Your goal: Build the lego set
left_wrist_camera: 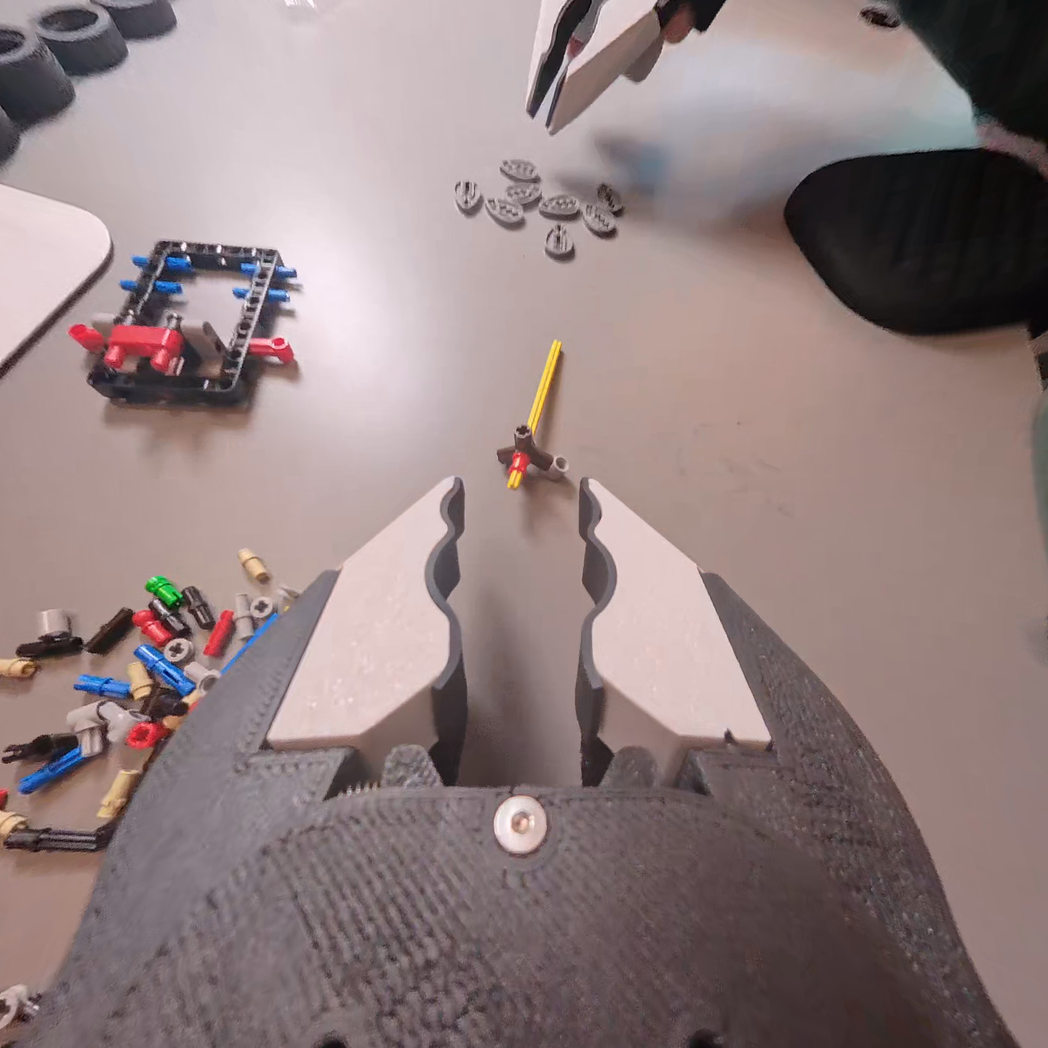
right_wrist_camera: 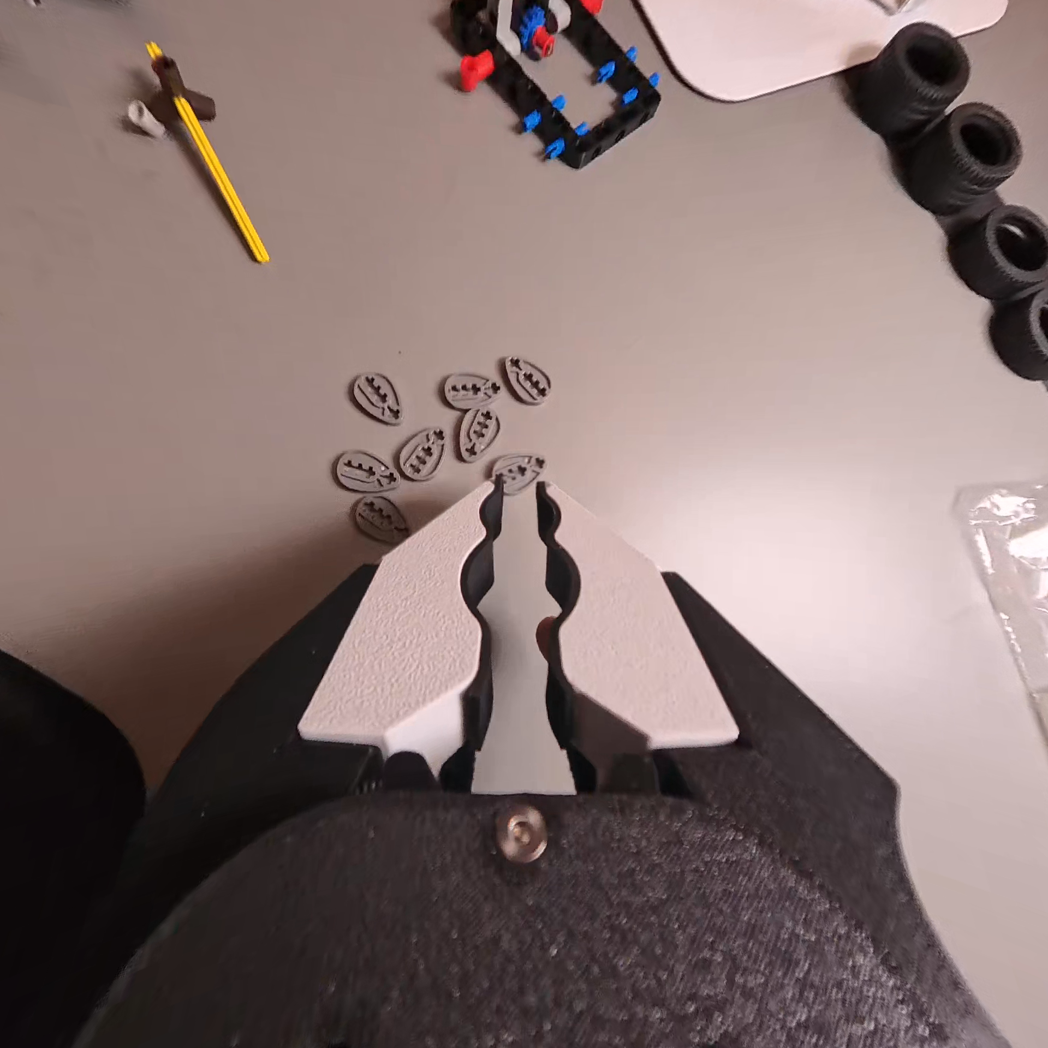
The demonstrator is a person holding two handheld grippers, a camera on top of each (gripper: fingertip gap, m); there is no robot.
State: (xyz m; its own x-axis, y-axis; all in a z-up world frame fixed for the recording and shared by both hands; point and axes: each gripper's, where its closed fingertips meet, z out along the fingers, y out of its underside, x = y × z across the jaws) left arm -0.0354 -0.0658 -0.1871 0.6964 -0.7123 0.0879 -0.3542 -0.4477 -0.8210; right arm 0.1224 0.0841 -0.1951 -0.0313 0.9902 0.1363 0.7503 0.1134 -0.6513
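While the left gripper (left_wrist_camera: 522,487) hangs low over the grey table (left_wrist_camera: 737,510) with its jaws spread wide and nothing between them, the yellow axle assembly (left_wrist_camera: 536,417) lies just beyond its fingertips, centre of the left wrist view. My guess: the gap is set ready to straddle that piece.

The axle's long axis runs from lower centre toward upper right in that view, flat on the table. Its loaded end, with the brown cross connector (left_wrist_camera: 524,448), a red bush and a small grey sleeve, points at the gripper; the bare end points away toward the grey cam pieces (left_wrist_camera: 539,201). In the right wrist view the same axle (right_wrist_camera: 218,170) sits upper left, slanting down-right, bare end nearest.

The right gripper (right_wrist_camera: 519,487) has jaws nearly together, a narrow slit left. A small reddish thing shows deep inside the slit; I cannot tell whether it is gripped. The tips hover over one cam piece (right_wrist_camera: 519,470) of the cluster, mid-frame; contact unclear.

The black frame (left_wrist_camera: 187,323) with blue pins and red parts rests at left in the left view, well apart from the axle. Loose pins (left_wrist_camera: 142,680) are heaped lower left, probably sorted for reach. Black tyres (right_wrist_camera: 964,125) line the right edge of the right view.
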